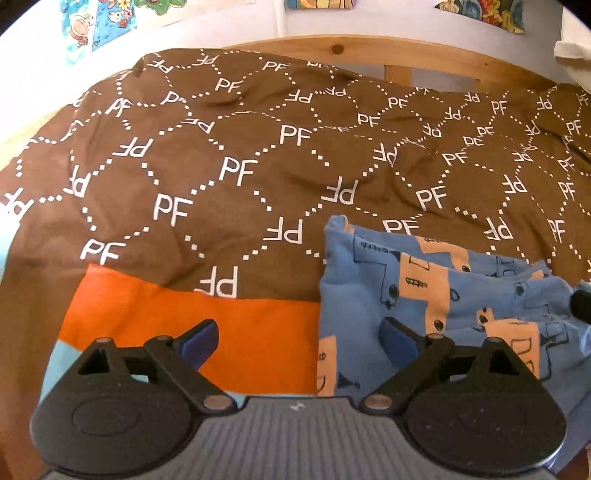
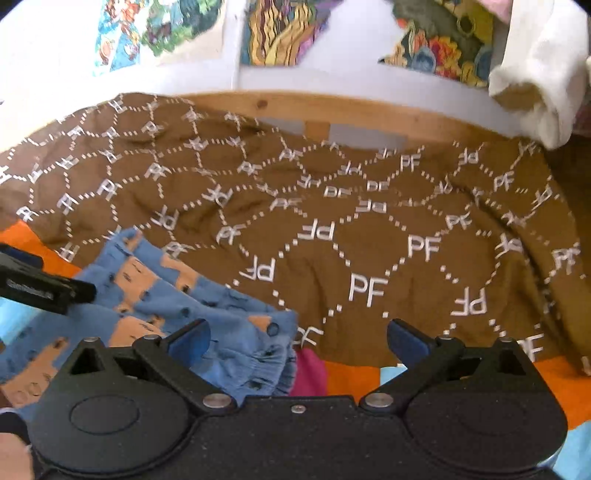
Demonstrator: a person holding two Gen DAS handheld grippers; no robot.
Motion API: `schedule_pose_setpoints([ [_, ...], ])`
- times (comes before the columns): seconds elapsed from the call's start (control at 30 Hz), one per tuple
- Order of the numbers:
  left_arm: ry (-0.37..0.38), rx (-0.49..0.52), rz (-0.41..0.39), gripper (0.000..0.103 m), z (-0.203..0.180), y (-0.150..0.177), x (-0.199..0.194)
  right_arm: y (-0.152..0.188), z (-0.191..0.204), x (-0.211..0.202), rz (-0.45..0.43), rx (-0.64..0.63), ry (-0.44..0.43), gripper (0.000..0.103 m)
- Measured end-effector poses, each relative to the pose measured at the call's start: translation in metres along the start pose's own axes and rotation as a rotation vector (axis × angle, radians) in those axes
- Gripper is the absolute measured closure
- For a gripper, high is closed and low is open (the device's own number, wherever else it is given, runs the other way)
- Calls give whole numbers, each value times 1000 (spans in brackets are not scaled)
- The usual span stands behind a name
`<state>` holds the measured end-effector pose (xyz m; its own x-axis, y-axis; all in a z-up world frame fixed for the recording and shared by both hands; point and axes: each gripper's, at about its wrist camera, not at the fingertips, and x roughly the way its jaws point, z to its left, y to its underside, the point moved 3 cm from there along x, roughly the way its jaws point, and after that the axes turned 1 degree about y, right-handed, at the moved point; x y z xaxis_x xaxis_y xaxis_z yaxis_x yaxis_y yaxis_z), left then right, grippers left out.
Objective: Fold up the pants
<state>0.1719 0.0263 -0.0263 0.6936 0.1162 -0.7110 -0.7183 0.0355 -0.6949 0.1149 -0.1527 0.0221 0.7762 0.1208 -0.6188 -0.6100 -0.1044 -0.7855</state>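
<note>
The pants (image 1: 424,302) lie folded into a thick blue bundle on the bed, blue cloth with peach patches and small dark drawings. They rest at the near edge of the brown blanket (image 1: 258,177), the one covered in white "PF" letters and dotted diamonds, and partly on the orange sheet (image 1: 221,332) that shows below the blanket's hem. In the left camera's view the bundle runs longways across the bed, from its rounded folded edge near the middle off toward the right side of the frame. In the right camera's view the same pants (image 2: 177,295) stretch from the lower left up toward the middle, with the gathered elastic waistband (image 2: 255,362) at the end nearest that claw.

The left gripper (image 1: 299,339) hangs with its jaws spread wide and nothing between them; its right blue pad sits in front of the bundle's folded edge, its left pad over the orange sheet. The right gripper (image 2: 295,343) is also wide apart and empty, its left pad just above the waistband.

Behind the blanket runs a wooden bed rail (image 2: 369,110), with colourful pictures (image 2: 280,33) on the white wall above
</note>
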Motion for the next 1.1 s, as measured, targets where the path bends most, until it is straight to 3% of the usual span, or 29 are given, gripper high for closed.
schedule_pose_setpoints([
  [0.37,-2,-43,54,6,-1,13,-29,5,-1,-34,79,-10,-80,1],
  [0.6,-32,14,110,1,7,51,-38,29,1,-10,272,-73,-122,1],
  [0.67,-18,5,84,1,15,66,-43,30,-3,-10,291,-60,-158,1],
  [0.9,44,-25,116,1,25,64,-58,14,-22,-22,162,10,-185,1],
  [1.1,175,-51,63,0,16,51,-61,-1,-42,21,132,197,-264,1],
])
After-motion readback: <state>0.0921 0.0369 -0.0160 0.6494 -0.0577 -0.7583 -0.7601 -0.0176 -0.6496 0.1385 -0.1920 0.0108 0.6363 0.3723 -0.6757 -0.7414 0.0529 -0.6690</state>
